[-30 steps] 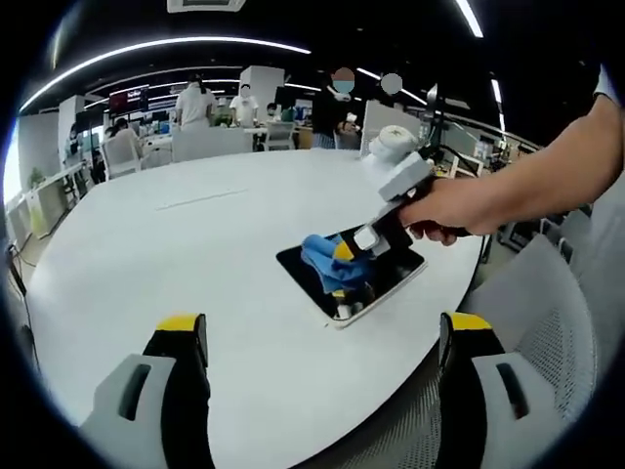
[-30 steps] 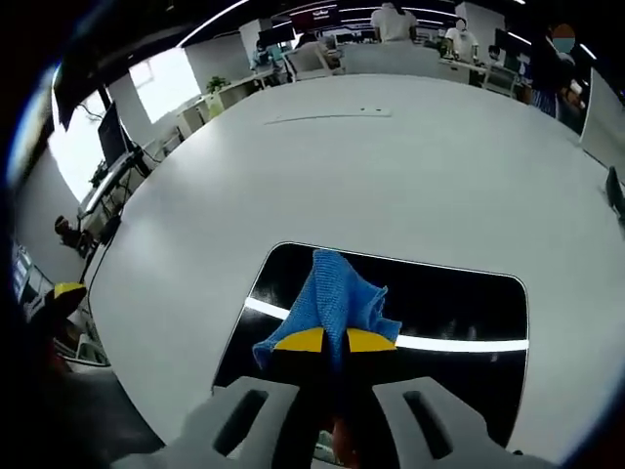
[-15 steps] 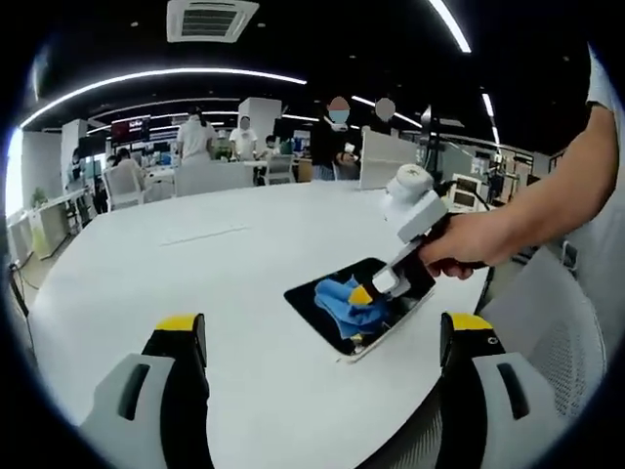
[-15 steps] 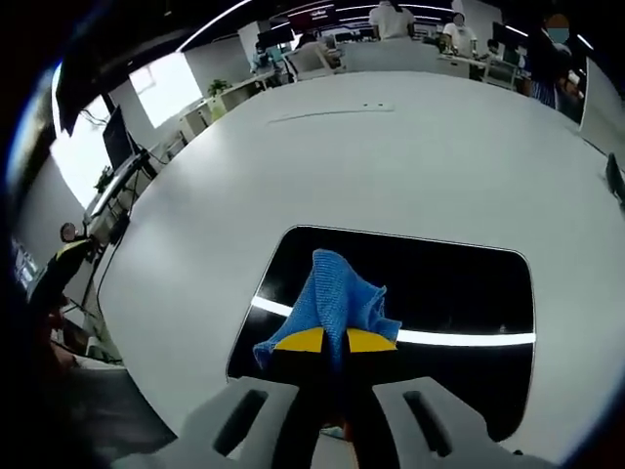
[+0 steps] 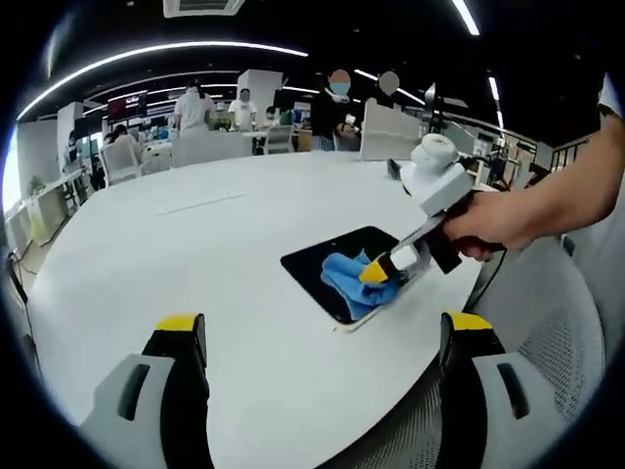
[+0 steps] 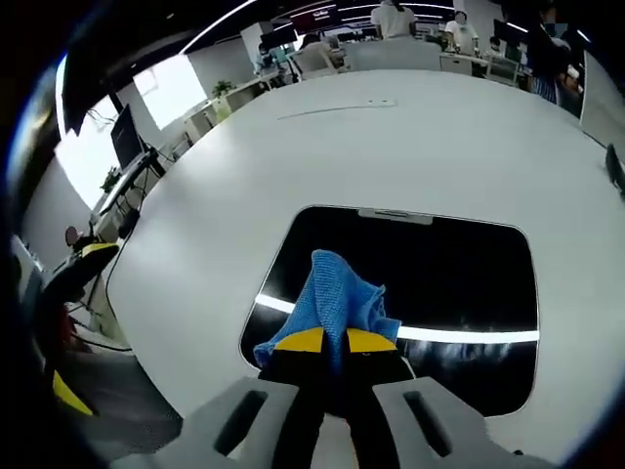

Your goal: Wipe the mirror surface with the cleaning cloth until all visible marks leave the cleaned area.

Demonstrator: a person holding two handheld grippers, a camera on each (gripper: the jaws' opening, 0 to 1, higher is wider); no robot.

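In the lower middle of the right gripper view, our right gripper [image 6: 327, 340] pinches the blue cloth [image 6: 337, 298] on the dark mirror [image 6: 459, 283] (mid-wipe, we think). Our left gripper [image 5: 322, 337] waits, jaws spread wide. Next we should slide across the unwiped part.

The mirror [image 6: 459, 293] is seen as glossy dark glass, and a bright ceiling light is reflected on it. On the mirror, the blue cleaning cloth [image 6: 337, 301] looks soft and woven, with a matt, slightly rough surface. Around the mirror, the white table [image 6: 391, 156] is smooth with a faint sheen.
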